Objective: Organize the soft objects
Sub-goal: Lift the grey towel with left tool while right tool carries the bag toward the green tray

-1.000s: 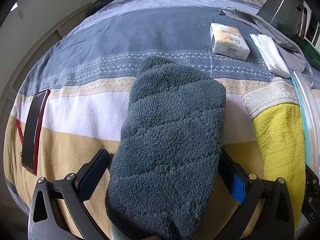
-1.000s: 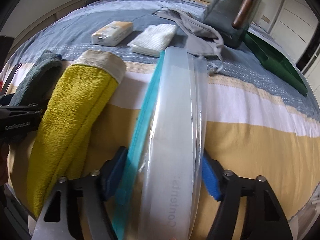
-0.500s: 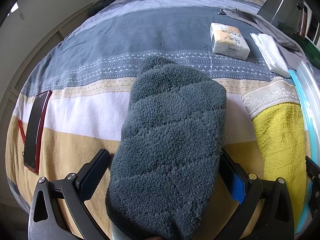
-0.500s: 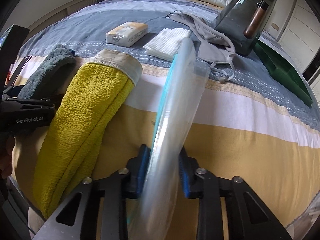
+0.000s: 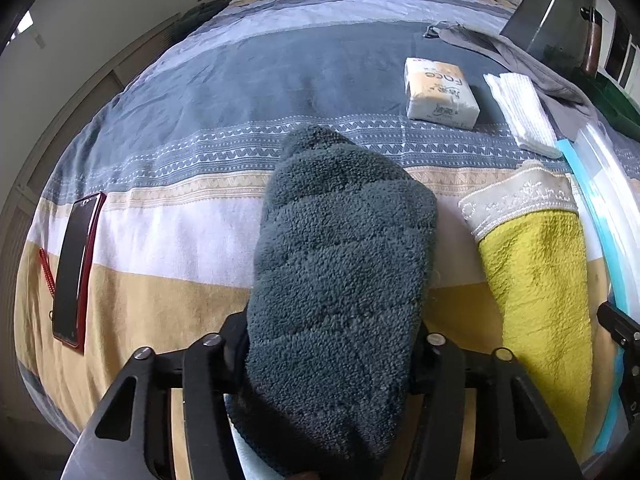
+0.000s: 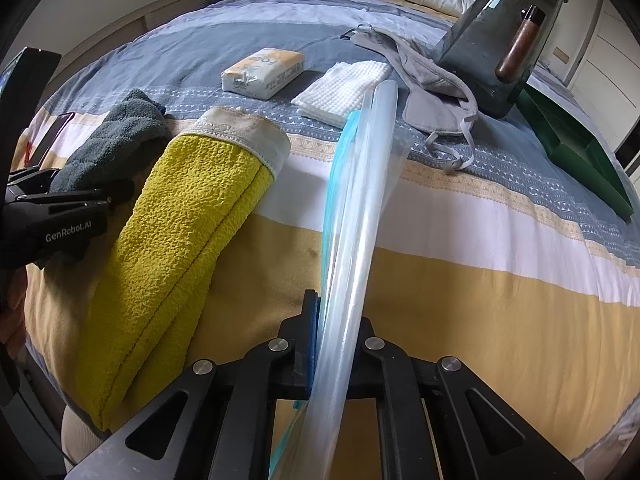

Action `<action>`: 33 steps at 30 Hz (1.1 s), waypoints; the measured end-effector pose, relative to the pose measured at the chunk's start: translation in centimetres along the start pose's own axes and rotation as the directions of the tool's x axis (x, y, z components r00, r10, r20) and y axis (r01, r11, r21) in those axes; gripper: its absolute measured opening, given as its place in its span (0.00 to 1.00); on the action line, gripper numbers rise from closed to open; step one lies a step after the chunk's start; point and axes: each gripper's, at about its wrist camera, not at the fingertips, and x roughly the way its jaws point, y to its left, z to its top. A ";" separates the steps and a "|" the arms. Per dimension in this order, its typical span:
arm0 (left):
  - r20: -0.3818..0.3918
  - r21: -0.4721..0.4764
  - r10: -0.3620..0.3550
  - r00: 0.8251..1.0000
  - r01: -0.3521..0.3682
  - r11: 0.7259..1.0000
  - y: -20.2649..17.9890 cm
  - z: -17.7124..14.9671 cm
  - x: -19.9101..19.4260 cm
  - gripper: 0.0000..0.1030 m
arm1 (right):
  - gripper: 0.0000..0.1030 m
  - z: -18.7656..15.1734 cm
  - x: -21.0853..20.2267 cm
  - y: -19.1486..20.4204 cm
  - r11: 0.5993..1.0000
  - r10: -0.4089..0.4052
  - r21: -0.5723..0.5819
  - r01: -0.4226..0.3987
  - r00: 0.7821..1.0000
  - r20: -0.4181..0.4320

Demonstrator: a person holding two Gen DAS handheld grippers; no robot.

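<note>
On the bed with its striped cover, the left hand-held gripper has just been closing its jaws, and now both sides press into the near end of the dark grey fluffy towel. The towel is rolled or folded and lies lengthwise on the cover, running away from the gripper toward the grey band of the pattern.

The right hand-held gripper is pressed almost together on the clear plastic zip bag, which has a blue strip along one edge. The bag stands on its edge between the jaws and reaches out toward the white cloth.

Between the two grippers lies the yellow towel with a pale lace border, just beside the grey towel and near the bag.

Farther up the bed there is a pack of tissues, next to the white cloth, and behind these a grey fabric piece with straps. A dark glass jar stands upright at the far right, with a green flat thing beside it. A phone in a red case lies well apart at the left edge of the bed.
</note>
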 end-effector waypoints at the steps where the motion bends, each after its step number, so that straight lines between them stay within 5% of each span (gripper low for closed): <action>1: 0.001 -0.002 0.002 1.000 -0.002 1.000 -0.1 -0.1 -0.1 0.44 | 0.06 0.0 0.0 0.1 1.000 -0.001 -0.003 0.001 1.000 0.001; 13: 0.039 -0.021 -0.002 0.999 0.003 1.000 0.3 -0.3 -0.9 0.28 | 0.05 0.0 0.2 0.0 0.999 0.015 -0.033 -0.015 1.000 0.007; 33: 0.117 -0.021 -0.052 0.992 0.055 0.998 0.3 -1.0 -3.2 0.26 | 0.04 0.1 0.4 0.1 0.998 0.027 -0.063 -0.027 1.000 0.008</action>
